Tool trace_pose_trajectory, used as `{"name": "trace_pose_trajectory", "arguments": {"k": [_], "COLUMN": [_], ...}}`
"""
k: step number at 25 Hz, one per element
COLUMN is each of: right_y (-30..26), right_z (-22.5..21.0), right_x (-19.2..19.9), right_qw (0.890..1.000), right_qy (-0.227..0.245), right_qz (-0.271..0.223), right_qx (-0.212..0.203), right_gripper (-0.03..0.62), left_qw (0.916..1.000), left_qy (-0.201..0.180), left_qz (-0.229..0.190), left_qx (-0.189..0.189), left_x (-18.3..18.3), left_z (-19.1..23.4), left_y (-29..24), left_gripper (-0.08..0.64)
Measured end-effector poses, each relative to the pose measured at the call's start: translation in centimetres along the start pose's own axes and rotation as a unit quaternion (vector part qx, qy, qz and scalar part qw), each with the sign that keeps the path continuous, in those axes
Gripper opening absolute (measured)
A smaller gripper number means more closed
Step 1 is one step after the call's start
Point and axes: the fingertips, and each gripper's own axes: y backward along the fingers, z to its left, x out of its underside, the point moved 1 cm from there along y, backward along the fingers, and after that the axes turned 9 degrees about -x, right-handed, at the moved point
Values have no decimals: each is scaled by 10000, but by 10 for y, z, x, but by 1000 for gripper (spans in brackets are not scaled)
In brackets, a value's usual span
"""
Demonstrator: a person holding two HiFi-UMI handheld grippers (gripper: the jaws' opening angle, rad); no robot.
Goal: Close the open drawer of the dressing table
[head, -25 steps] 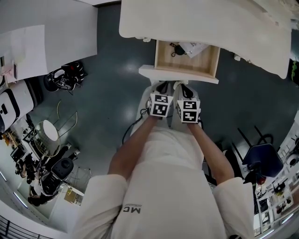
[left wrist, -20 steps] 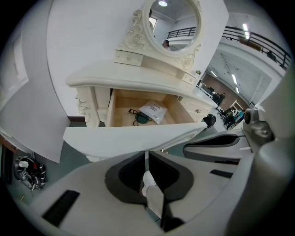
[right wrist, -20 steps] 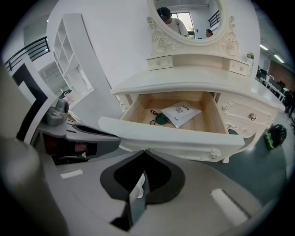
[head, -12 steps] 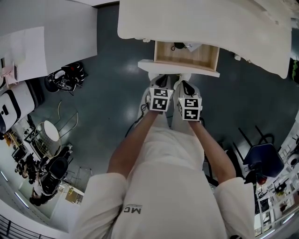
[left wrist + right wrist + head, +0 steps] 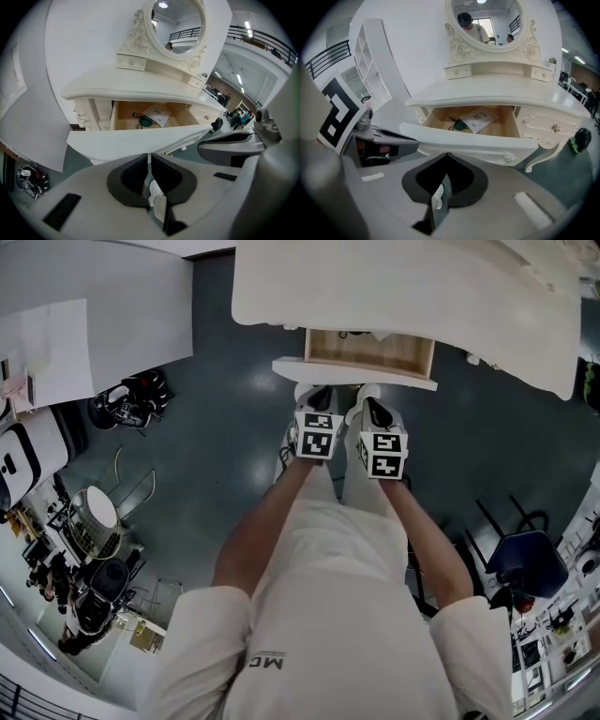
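Note:
The cream dressing table [image 5: 403,296] stands ahead with its wooden drawer [image 5: 367,351] partly open; the white drawer front [image 5: 354,374] faces me. Inside the drawer lie a paper sheet [image 5: 478,119] and a small dark item [image 5: 459,124]. My left gripper [image 5: 319,401] and right gripper [image 5: 367,407] sit side by side, both shut, with their tips against the drawer front [image 5: 140,139]. In the left gripper view the left gripper [image 5: 148,153] meets the white panel's lower edge. The right gripper [image 5: 446,153] does the same under the drawer front [image 5: 468,141]. Nothing is held.
An oval mirror [image 5: 483,21] tops the table. A white desk [image 5: 94,324] with paper lies at the left, floor clutter with a metal basket [image 5: 89,521] below it. A blue chair [image 5: 525,559] stands at the right. Dark floor surrounds the person's legs.
Both grippers have moved forward against the drawer front, and the drawer has slid further in under the tabletop; less of its wooden inside shows now.

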Motion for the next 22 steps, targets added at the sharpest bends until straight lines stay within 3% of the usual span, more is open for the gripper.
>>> {"name": "trace_pose_trajectory", "arguments": {"k": [22], "right_y": [-16], "right_z": [-10], "right_x": [-33], "right_qw": [9999], "right_qy": [43], "right_qz": [-60], "right_qx": [-109], "right_gripper": [-2], "left_qw": [9999], "left_qy": [120], "left_qz": [-59], "left_qx": [-86], "left_x": [-40], "left_z": [5], "left_y": [-21], "left_gripper": [9]}}
